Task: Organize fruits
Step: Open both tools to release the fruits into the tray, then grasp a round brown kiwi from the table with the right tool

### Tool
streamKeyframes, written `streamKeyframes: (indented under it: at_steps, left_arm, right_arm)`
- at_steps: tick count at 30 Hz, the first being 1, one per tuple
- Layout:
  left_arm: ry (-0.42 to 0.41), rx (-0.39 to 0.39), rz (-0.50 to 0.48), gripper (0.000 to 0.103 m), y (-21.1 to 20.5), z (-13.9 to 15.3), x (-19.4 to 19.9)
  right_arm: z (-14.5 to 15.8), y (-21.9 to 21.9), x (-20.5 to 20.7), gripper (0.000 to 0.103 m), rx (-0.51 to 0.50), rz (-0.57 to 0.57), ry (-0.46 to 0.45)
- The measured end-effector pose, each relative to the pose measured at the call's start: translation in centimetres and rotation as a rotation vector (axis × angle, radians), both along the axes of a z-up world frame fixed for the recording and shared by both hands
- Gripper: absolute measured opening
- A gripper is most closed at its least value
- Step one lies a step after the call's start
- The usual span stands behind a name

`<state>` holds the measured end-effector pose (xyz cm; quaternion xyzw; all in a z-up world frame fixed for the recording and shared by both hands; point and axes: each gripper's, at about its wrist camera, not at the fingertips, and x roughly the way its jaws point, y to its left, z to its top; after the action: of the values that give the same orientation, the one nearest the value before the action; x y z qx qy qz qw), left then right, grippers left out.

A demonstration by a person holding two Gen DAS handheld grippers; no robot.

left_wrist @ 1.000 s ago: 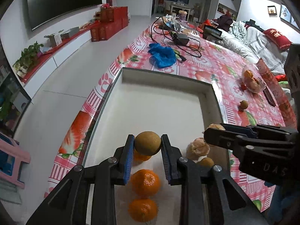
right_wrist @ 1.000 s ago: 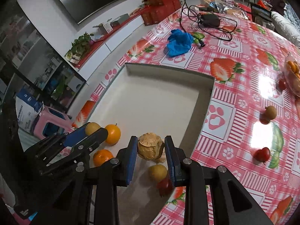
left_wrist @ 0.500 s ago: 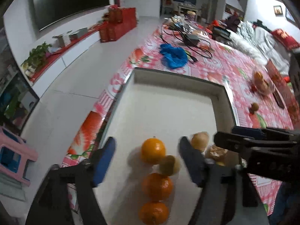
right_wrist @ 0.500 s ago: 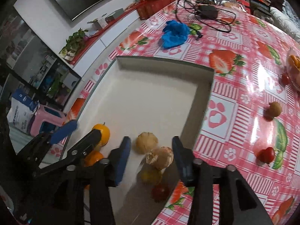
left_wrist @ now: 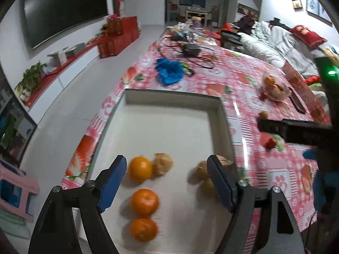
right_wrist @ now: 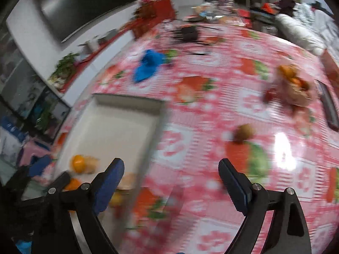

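Near tray's (left_wrist: 222,114) right wall | left claw (left_wrist: 167,182) wide, empty | right claw (right_wrist: 169,180) opening, empty | risk: loose fruit (left_wrist: 162,166) rolls into oranges (left_wrist: 140,168), breaking rows.

Both pictures are fisheye views: straight edges bow outward and a black vignette rounds off the corners. Indoor light is even and fairly bright, coming from overhead.

In the left wrist view the centre is reasonably sharp, though the oranges (left_wrist: 142,185) at lower centre are slightly smeared and cast soft shadows on the white tray (left_wrist: 169,127).

The right wrist view is heavily motion-blurred across nearly the whole frame; the tablecloth (right_wrist: 211,110) pattern streaks, and a white glare patch (right_wrist: 282,150) burns out at lower right. Only the gripper fingers (right_wrist: 110,182) along the bottom stay crisp.
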<state>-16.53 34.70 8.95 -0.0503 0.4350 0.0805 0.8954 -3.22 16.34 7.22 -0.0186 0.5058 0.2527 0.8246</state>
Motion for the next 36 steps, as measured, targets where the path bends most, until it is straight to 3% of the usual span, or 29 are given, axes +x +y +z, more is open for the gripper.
streamKeyframes:
  at_steps: [8,18,20,24,25,26,36]
  left_arm:
    - [0.025,-0.018,-0.104,0.081,-4.7,-0.3,0.8]
    - [0.083,-0.02,-0.19,0.081,-8.8,-1.2,1.8]
    - [0.084,-0.018,-0.197,0.081,-9.4,-1.1,2.0]
    - [0.093,-0.02,-0.209,0.081,-10.6,-1.2,2.7]
    - [0.098,-0.018,-0.216,0.081,-11.0,-1.2,3.1]
    - [0.101,-0.016,-0.222,0.081,-11.5,-1.4,3.4]
    - [0.104,-0.05,-0.267,0.081,-16.1,-2.8,7.4]
  right_arm:
    - [-3.8,-7.6,4.6,0.091,-0.099,-0.185,0.019]
    - [-5.4,-4.6,7.4,0.089,-0.133,-0.107,-0.067]
    - [-5.8,-4.2,7.8,0.059,-0.128,-0.101,-0.059]
    - [-6.3,-3.9,8.1,0.046,-0.149,-0.106,-0.068]
    - [-6.3,-4.0,8.0,0.034,-0.148,-0.102,-0.073]
    - [-6.3,-4.2,7.9,0.03,-0.144,-0.099,-0.079]
    - [-5.9,-12.6,4.8,0.03,-0.039,-0.158,-0.013]
